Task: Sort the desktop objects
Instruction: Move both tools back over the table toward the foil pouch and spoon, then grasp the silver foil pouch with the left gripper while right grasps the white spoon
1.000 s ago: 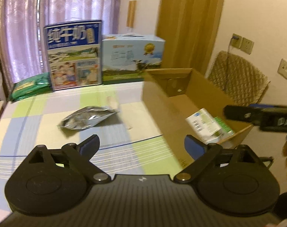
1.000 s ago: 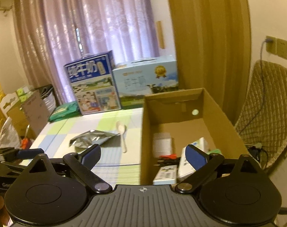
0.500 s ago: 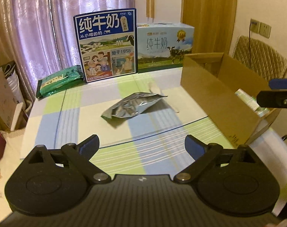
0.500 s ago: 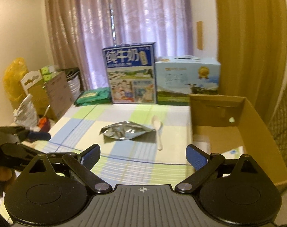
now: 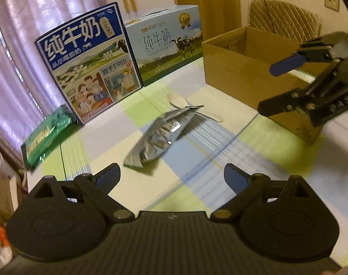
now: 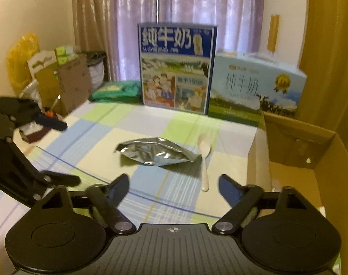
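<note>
A crumpled silver foil pouch (image 5: 160, 135) (image 6: 156, 152) lies mid-table on the checked cloth. Just past it rests a white plastic spoon (image 5: 192, 107) (image 6: 205, 160), its bowl partly under the pouch in the left wrist view. An open cardboard box (image 5: 249, 68) (image 6: 323, 158) stands at the table's right side. My left gripper (image 5: 171, 178) hovers open just short of the pouch, nothing between its fingers. My right gripper (image 6: 174, 186) is open too, above the near table edge in front of the pouch and spoon. Each gripper shows at the side of the other's view.
Two milk cartons stand at the back: a dark blue one (image 5: 89, 61) (image 6: 176, 66) and a pale blue one (image 5: 167, 41) (image 6: 254, 87). A green packet (image 5: 45, 135) (image 6: 115, 90) lies at the back left. A quilted chair (image 5: 286, 18) stands behind the box; bags and boxes (image 6: 59, 78) crowd the floor left.
Both grippers have swung left, away from the box and toward the pouch and spoon. The left one has come lower and nearer the pouch. Both stayed open.
</note>
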Available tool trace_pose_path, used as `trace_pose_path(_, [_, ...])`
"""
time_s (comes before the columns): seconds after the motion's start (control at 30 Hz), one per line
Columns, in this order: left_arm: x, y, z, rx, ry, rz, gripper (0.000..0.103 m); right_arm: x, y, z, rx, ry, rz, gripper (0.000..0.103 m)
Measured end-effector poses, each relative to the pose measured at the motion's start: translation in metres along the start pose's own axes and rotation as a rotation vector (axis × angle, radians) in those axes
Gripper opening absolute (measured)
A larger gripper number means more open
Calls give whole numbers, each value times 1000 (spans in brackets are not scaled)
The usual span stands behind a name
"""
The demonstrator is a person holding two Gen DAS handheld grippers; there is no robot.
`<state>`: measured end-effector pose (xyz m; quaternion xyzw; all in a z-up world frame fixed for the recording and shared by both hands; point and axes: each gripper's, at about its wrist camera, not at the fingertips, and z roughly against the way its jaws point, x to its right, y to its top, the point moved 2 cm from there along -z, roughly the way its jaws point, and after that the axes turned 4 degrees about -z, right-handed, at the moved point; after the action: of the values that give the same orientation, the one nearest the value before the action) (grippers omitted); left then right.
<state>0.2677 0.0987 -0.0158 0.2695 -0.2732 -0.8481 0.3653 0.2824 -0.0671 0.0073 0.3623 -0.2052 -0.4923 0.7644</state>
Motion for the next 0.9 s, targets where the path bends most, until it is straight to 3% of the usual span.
trace_pose_path(0.3, [-31,17,-74,-11,-84,-103,95,19,3,-81,-129,-29,22,62])
trace_pose_path(0.53, [-37,28,-129,-70,-133,-177,94,34,6,-131,-197,-58,-1,56])
trace_pose_path(0.77, [-46,34,-170,-136,-142,-172,77,42,3,-165,-246,-82,13,48])
trace_pose_path(0.9, [-44,39,-182,-129,-154,-176,77,51,6,-181,-249,-90,-29,43])
